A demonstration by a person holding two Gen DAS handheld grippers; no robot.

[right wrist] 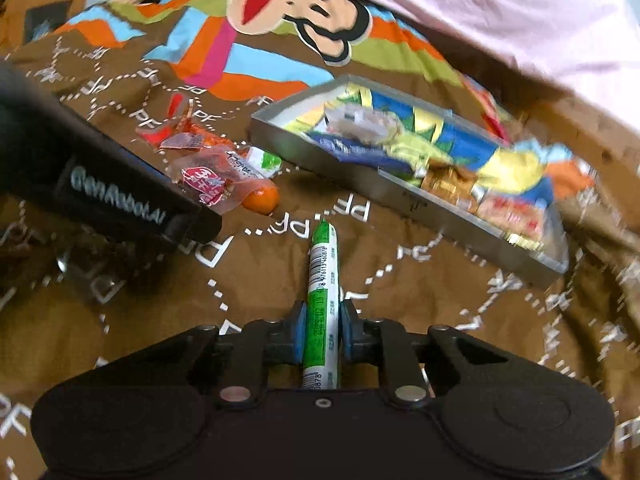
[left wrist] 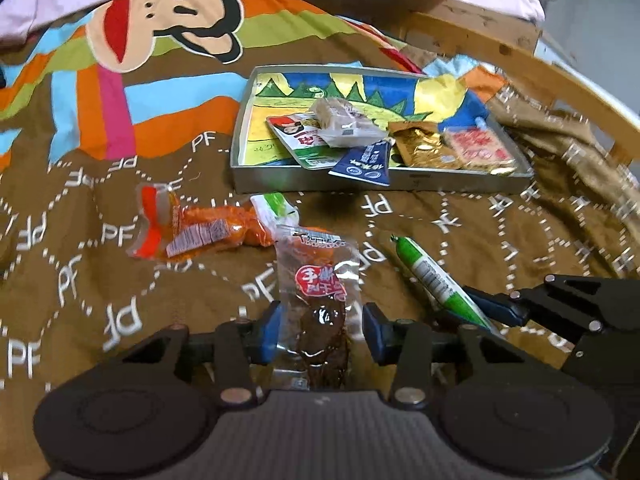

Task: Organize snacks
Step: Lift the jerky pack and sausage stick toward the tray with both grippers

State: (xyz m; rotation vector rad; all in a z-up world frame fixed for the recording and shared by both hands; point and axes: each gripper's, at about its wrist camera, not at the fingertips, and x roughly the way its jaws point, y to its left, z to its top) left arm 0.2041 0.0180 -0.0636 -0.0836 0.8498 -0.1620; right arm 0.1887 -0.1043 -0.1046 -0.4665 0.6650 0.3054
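Right claw (right wrist: 320, 334) clenched on the stiff, slippery sausage stick (right wrist: 322, 300) mid-length; left claw (left wrist: 320, 330) straddling the limp jerky pouch (left wrist: 318, 292), pads seemingly not pressing.

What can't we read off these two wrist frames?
- Left gripper: whether its pads press the clear jerky packet; gaps show on both sides.
- Tray contents: motion-blurred in the right wrist view.
- Green sausage stick: its near end is hidden behind the right gripper.
- Orange snack pack: label too small.
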